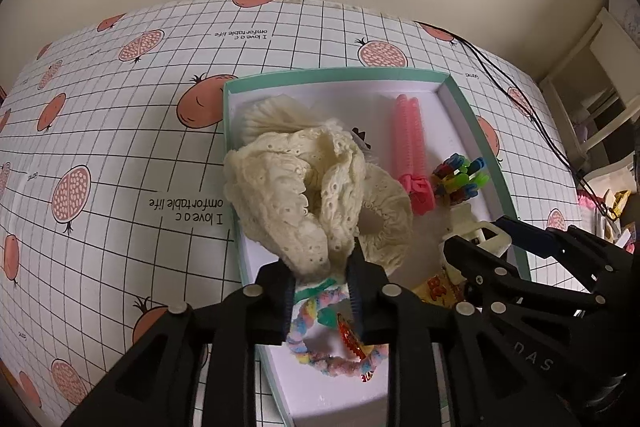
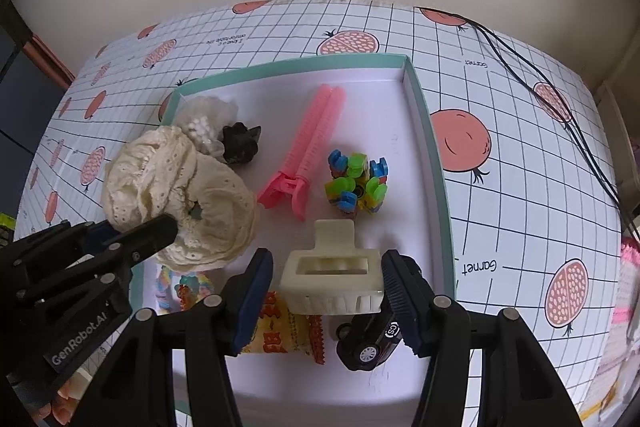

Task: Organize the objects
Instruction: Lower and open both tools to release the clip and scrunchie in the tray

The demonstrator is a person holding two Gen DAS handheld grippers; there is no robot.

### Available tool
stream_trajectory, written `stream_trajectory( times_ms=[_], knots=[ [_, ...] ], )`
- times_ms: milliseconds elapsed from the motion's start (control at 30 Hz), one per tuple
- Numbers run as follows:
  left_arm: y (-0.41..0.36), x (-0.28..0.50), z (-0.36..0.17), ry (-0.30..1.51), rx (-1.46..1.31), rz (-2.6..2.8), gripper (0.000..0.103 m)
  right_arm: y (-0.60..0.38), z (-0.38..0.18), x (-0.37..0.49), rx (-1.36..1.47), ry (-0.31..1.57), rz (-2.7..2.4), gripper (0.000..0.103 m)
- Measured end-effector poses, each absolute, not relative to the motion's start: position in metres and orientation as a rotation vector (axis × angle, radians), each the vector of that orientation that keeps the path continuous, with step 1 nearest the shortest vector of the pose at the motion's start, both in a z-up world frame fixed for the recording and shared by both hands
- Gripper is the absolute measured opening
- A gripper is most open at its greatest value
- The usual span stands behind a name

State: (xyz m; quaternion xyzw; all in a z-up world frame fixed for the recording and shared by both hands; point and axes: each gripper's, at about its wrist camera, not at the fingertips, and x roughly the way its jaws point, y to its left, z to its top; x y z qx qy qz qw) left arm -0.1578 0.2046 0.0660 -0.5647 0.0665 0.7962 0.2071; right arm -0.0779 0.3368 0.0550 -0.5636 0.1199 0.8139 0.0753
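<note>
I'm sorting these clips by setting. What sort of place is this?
Probably a room at home: a table under a pomegranate-print tablecloth, a plain wall behind, and a teal box of hair accessories and small toys.

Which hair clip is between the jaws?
The cream claw clip. It sits between the right gripper's open jaws, near the toy car. The long pink clip lies farther back in the box, away from both grippers.
</note>
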Motion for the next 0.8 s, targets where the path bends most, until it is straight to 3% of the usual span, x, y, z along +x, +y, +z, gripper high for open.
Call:
stream_trajectory(
  times_ms=[100, 800],
  knots=[
    [0.201, -0.157, 0.07, 0.183, -1.564, 2.221, 0.035, 0.336, 0.059, -0.076, -1.686, 0.357, 2.446, 0.06],
    [0.18, -0.163, 0.093, 0.086, -1.496, 2.302, 0.039, 0.334, 0.073, -0.076, -1.619, 0.377, 2.486, 0.06]
  ],
)
